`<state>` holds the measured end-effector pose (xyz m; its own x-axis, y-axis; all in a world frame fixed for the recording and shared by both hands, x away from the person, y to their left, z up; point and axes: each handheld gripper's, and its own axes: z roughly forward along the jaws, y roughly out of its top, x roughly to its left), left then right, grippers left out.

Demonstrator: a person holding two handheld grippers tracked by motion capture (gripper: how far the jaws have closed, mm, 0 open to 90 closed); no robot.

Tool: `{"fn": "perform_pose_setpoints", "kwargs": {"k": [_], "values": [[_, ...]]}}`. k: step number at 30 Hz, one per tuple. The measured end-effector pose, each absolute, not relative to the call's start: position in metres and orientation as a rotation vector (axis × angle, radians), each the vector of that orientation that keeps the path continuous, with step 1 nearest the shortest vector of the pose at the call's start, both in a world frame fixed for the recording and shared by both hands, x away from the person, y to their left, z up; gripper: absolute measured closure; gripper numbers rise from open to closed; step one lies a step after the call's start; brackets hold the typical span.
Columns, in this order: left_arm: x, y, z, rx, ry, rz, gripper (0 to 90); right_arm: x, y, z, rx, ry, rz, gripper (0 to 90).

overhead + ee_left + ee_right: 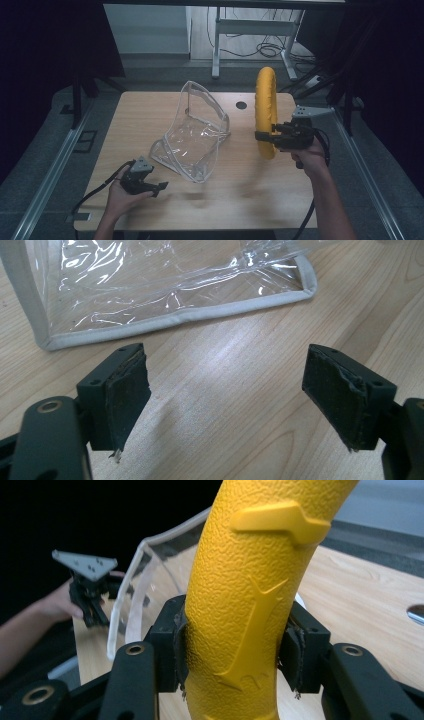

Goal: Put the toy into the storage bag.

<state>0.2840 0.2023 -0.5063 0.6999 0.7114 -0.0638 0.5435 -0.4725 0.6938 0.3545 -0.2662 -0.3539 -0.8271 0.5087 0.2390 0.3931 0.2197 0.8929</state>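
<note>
A yellow ring (pixel 266 111) with a rough, pebbled surface stands on edge above the right side of the table, held up by my right gripper (pixel 265 136), which is shut on its lower part. In the right gripper view both pads clamp the yellow ring (pixel 240 610). A clear plastic bag (pixel 196 131) with grey piping sits mid-table, its mouth standing open. My left gripper (pixel 159 187) rests low at the front left, open and holding nothing. In the left gripper view its pads (pixel 127 395) stand wide apart over bare wood just short of the bag's piped edge (pixel 180 317).
The wooden table (pixel 150 107) has a round cable hole (pixel 241 105) near its back edge. Beyond it stand a white desk frame (pixel 250 30) and cables on the floor. Dark curtains flank both sides. The left hand's gripper (pixel 90 587) appears beyond the bag in the right gripper view.
</note>
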Motion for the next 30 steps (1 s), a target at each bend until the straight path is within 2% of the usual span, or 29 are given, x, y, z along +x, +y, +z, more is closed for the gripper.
{"fn": "perform_pose_setpoints", "kwargs": {"k": [13,30], "values": [[0.284,0.202,-0.507,2.198,0.951,0.304,18.7,0.360,-0.254,-0.358,0.899,2.197,1.901,51.4],[0.284,0.202,-0.507,2.203,0.952,0.301,18.7,0.366,-0.236,-0.358,0.897,2.042,2.015,51.2]]}}
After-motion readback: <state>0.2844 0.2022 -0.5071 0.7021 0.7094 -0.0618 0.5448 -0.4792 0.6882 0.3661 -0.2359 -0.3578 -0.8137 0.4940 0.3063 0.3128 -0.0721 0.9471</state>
